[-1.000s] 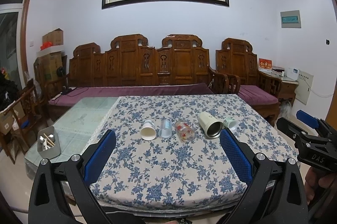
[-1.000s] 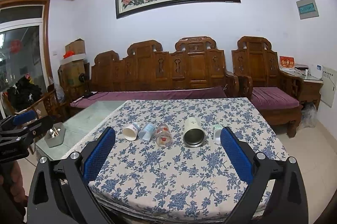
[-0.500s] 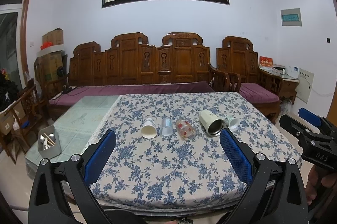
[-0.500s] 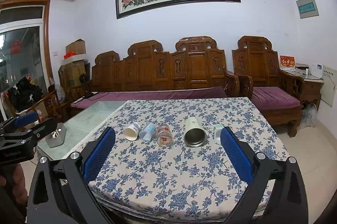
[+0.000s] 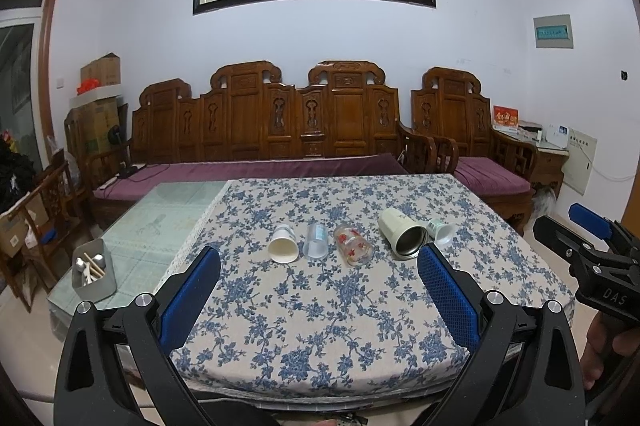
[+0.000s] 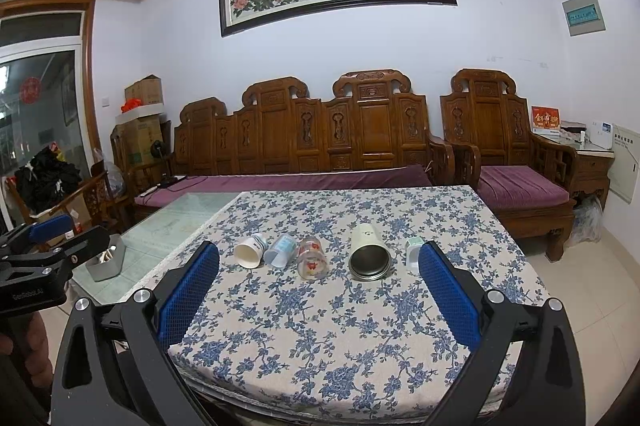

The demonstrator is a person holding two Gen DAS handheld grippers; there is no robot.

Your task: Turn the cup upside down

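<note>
Ahead of both grippers, five cups lie on their sides in a row across a table [image 5: 320, 326] covered in a blue-flowered cloth; none is held and none is upside down. From the left wrist view, the left gripper [image 5: 318, 296] has its blue-padded fingers [image 5: 192, 292] spread wide, with nothing between them; the row lies beyond the fingertips, well apart from them. Furthest to that gripper's left is a white paper cup [image 5: 283, 246], its mouth turned toward the camera; just beside it lies a clear plastic cup [image 5: 316, 241]; next comes a glass with red flowers [image 5: 352, 246]; further right lies a cream tumbler with a steel lining [image 5: 402, 238], the largest of the five; a small white cup [image 5: 440, 230] lies just beside the tumbler's mouth, near the right fingertip. The right gripper [image 5: 592, 246] shows at the right edge of this view, level with the table's side; its fingers stand apart, as the right wrist view [image 6: 318, 296] confirms, with nothing between the pads. In that view the tumbler [image 6: 369, 250] lies straight ahead, mouth toward the camera; the small white cup [image 6: 412, 250] sits just inside the right fingertip; the flowered glass [image 6: 311, 258], the plastic cup [image 6: 282, 252] and the paper cup [image 6: 250, 252] run off leftward. Off the cloth to the left, a grey box holding utensils [image 5: 94, 272] stands on the bare glass tabletop.
</note>
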